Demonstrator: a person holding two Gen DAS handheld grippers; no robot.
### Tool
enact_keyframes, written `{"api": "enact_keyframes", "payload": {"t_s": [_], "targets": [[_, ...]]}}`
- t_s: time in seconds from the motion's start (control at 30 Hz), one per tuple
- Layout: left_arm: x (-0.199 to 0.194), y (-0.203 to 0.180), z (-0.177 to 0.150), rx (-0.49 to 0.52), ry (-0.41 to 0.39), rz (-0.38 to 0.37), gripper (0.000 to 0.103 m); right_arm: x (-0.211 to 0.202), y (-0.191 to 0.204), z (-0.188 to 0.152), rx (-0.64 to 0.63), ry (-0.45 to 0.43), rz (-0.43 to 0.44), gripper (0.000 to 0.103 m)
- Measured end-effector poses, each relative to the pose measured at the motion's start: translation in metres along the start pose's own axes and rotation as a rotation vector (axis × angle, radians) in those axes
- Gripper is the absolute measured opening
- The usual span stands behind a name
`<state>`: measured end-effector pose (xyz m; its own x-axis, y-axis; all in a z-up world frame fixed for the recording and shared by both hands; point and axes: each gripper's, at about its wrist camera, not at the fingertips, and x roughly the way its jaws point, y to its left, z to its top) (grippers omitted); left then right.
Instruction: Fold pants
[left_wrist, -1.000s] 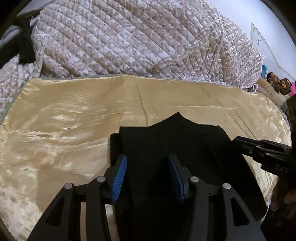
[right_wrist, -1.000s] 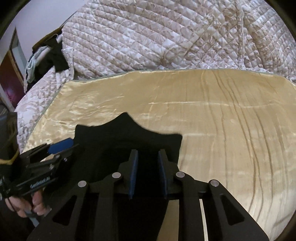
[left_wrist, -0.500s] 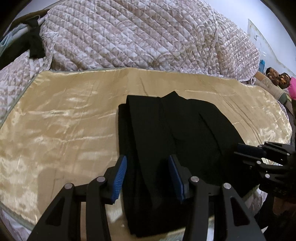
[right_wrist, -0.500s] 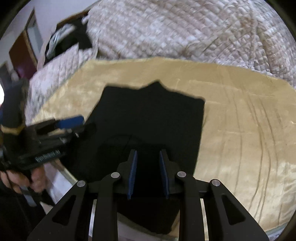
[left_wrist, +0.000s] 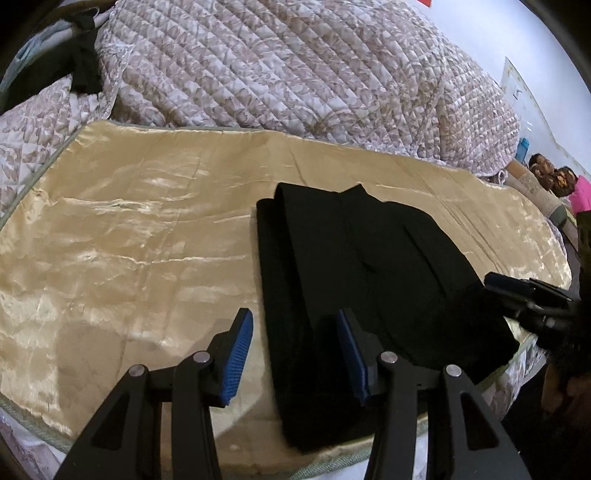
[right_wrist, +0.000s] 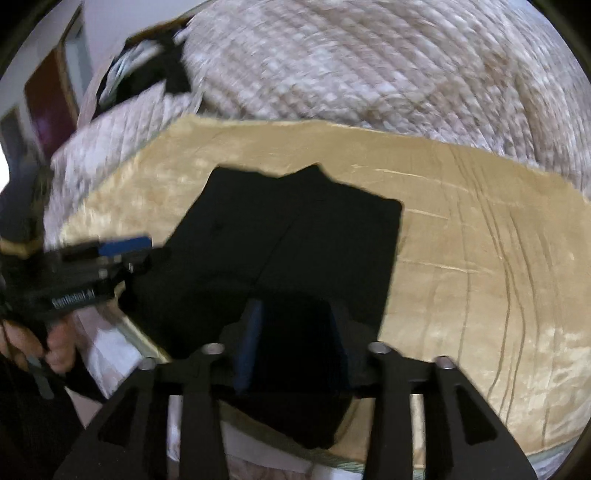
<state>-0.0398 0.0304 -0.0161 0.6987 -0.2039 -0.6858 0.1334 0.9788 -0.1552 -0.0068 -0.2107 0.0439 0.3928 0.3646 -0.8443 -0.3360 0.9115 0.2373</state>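
Black pants (left_wrist: 362, 280), folded into a flat oblong, lying on a gold satin sheet (left_wrist: 129, 251) with the near end hanging slightly past the sheet's front edge at about 6 o'clock. Spread over a bed, that sheet, with a heaped quilt (left_wrist: 295, 74) in a brown-and-white pattern bunched behind it toward 12 o'clock, and a dark garment (left_wrist: 83, 66) slung over the quilt's corner at 10 o'clock. In the left wrist view, pants placed just right of centre, running from 12 toward 6 o'clock, layered folds stepping along the left side. Left gripper (left_wrist: 295, 354) hovering above the near end, blue pads well apart, roughly half spread, nothing pinched; left pad over bare satin, right pad over the cloth. Right gripper (right_wrist: 295, 347) likewise parted about halfway, jaws just opened, poised over the near edge of the pants with dark cloth behind the gap but no pad pressing on it; view blurred, so any light contact not certain. Seen from the right wrist, pants (right_wrist: 295, 251) at centre, left gripper entering at 9 o'clock with a hand (right_wrist: 40, 343) wrapped round its grip. From the left wrist, right gripper at 3 o'clock beside the pants' right edge.
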Motion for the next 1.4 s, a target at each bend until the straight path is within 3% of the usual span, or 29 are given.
{"api": "enact_keyframes", "payload": {"t_s": [0.17, 0.33, 0.47, 0.7, 1.0, 1.07, 1.23, 1.4], "targets": [[0.009, 0.007, 0.014, -0.038, 0.019, -0.013, 0.051, -0.002, -0.043, 0.009, 0.217, 0.003, 0.046, 0.056], [0.027, 0.012, 0.031, -0.077, 0.061, -0.091, 0.051, 0.013, -0.064, 0.019, 0.319, 0.053, 0.133, 0.056], [0.041, 0.022, 0.034, -0.132, 0.076, -0.142, 0.057, 0.027, -0.072, 0.019, 0.373, 0.084, 0.175, 0.056], [0.035, 0.029, 0.015, -0.214, 0.08, -0.226, 0.059, 0.032, -0.074, 0.014, 0.41, 0.085, 0.233, 0.056], [0.045, 0.018, 0.022, -0.18, 0.082, -0.252, 0.064, 0.034, -0.076, 0.008, 0.45, 0.08, 0.296, 0.056], [0.048, 0.018, 0.024, -0.192, 0.081, -0.25, 0.065, 0.04, -0.076, 0.014, 0.448, 0.075, 0.288, 0.054], [0.039, 0.016, 0.019, -0.189, 0.066, -0.217, 0.051, 0.042, -0.08, 0.011, 0.473, 0.066, 0.275, 0.03], [0.036, 0.011, 0.019, -0.175, 0.059, -0.18, 0.045, 0.038, -0.077, 0.007, 0.47, 0.061, 0.278, 0.027]]}}
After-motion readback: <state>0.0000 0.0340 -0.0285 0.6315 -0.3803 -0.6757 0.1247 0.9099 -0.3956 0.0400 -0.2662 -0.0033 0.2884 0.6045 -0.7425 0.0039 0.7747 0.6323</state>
